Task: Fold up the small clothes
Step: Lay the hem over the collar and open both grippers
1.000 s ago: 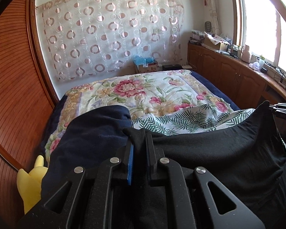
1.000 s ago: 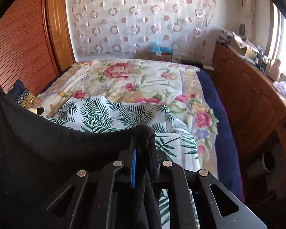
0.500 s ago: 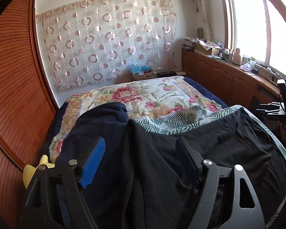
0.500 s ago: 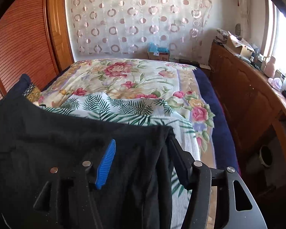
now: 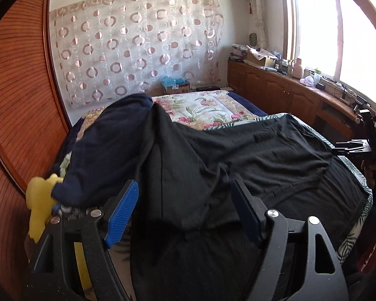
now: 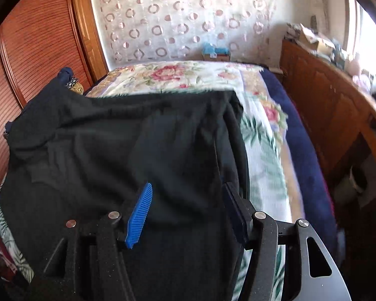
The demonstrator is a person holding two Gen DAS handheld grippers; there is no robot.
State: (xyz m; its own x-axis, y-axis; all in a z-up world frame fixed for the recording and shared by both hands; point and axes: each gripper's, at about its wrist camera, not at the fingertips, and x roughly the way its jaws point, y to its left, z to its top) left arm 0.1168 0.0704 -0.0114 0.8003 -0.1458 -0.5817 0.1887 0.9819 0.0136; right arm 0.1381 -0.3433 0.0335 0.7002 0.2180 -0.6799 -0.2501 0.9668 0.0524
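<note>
Black garment (image 5: 250, 165) lies spread on the bed (image 5: 208, 105), at twelve o'clock of both left gripper (image 5: 185, 210) and right gripper (image 6: 188, 210); their fingers gape wide, gripping nothing.

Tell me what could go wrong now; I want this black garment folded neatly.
1. The black garment lies rumpled, so creases may get folded in.
2. It overlaps the navy garment; the next grasp might catch both.
3. Its right edge sits near the bed's side and might slide off.

Daylight floods from the blown-out window (image 5: 338, 40) right of the jaws; fisheye bends the edges, and the right wrist view is motion-blurred.
</note>
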